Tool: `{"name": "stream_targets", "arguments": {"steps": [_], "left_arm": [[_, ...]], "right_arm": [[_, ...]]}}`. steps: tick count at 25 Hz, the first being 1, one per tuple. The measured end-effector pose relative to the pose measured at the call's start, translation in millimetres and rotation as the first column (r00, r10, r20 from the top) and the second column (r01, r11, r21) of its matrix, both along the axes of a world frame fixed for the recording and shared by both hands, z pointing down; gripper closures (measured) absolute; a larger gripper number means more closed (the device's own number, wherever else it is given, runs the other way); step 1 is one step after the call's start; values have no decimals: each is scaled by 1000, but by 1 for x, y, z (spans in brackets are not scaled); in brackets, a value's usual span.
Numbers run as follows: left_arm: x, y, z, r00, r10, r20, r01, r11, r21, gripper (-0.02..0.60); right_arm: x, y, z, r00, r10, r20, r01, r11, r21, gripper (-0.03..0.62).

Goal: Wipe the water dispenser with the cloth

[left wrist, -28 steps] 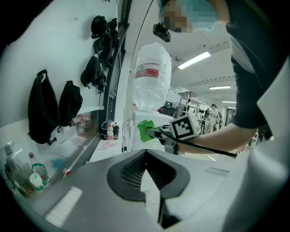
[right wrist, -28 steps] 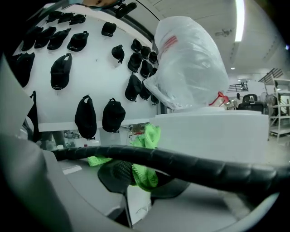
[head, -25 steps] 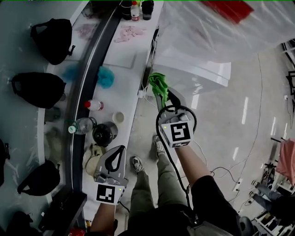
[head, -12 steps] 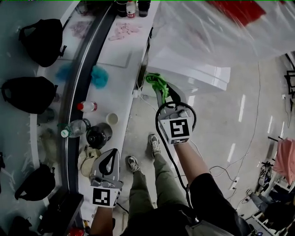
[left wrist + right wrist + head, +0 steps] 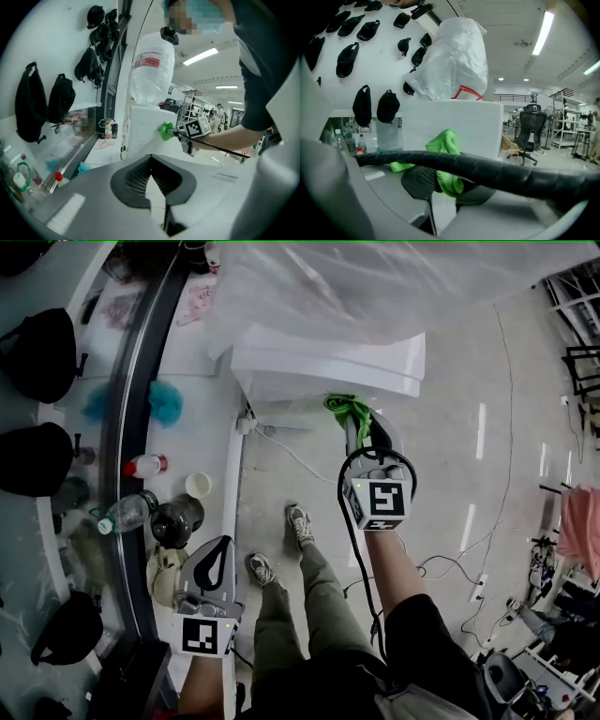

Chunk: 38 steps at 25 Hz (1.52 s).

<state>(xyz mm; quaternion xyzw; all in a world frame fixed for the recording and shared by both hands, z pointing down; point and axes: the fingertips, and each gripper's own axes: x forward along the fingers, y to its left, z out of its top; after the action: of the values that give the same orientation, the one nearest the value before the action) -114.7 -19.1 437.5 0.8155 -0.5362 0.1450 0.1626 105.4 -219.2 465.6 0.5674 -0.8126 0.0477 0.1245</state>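
The white water dispenser [image 5: 319, 367] stands at the end of the counter, with a plastic-wrapped bottle [image 5: 454, 61] on top. My right gripper [image 5: 354, 425] is shut on a bright green cloth [image 5: 344, 409], which is pressed against the dispenser's front face. In the right gripper view the cloth [image 5: 447, 161] bulges out between the jaws, just before the white panel [image 5: 459, 124]. My left gripper [image 5: 220, 547] hangs low beside the counter, shut with nothing in it. The left gripper view shows the dispenser [image 5: 140, 129] and the cloth [image 5: 165, 130] ahead.
The white counter [image 5: 202, 446] on the left holds bottles [image 5: 145, 465], a dark jug [image 5: 173, 519], a small cup [image 5: 197, 485] and a blue cloth [image 5: 165, 401]. Black bags [image 5: 42, 352] hang on the wall. A black cable [image 5: 497, 171] crosses the right gripper view. An office chair [image 5: 532, 126] stands beyond.
My right gripper has carried the green cloth from the dispenser's left corner across onto its front face. The left gripper has stayed low by the counter.
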Motion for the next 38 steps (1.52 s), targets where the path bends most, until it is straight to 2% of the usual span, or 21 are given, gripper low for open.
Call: {"name": "stream_targets", "arguments": {"steps": [8,11,15,18,22,28,34,38], "left_arm": [[33,-6,5,997,74,3,-74,997,-22,580],[39,-8,1,997,74,-5,-74,997,0,580],[40,-7,0,997,75,-5,-75,997,2,580],[37,-2,1,997,72,-4,-72,997,-4,580],[35,7,2,998,70,-4,-70,997,-23,580],[19,21,4,999,31,-13,-31,999,-15,580],[-4,37,6,1000,-2,11,3,999,-49,580],[-25,45,5,998,-45,34,47,996,-73,580]], "right_arm": [[63,6,1,993,115,-9,-115,993,-3,503],[81,8,0,988,155,-12,-155,988,-7,504],[95,11,-2,981,196,-8,-196,981,-10,504],[93,17,-3,981,193,11,-193,981,-17,504],[68,28,-3,990,137,44,-137,990,-22,503],[-5,39,17,996,-10,86,16,997,-69,503],[-81,37,39,982,-159,100,169,980,-101,503],[-123,28,46,969,-222,107,233,968,-97,503]]}}
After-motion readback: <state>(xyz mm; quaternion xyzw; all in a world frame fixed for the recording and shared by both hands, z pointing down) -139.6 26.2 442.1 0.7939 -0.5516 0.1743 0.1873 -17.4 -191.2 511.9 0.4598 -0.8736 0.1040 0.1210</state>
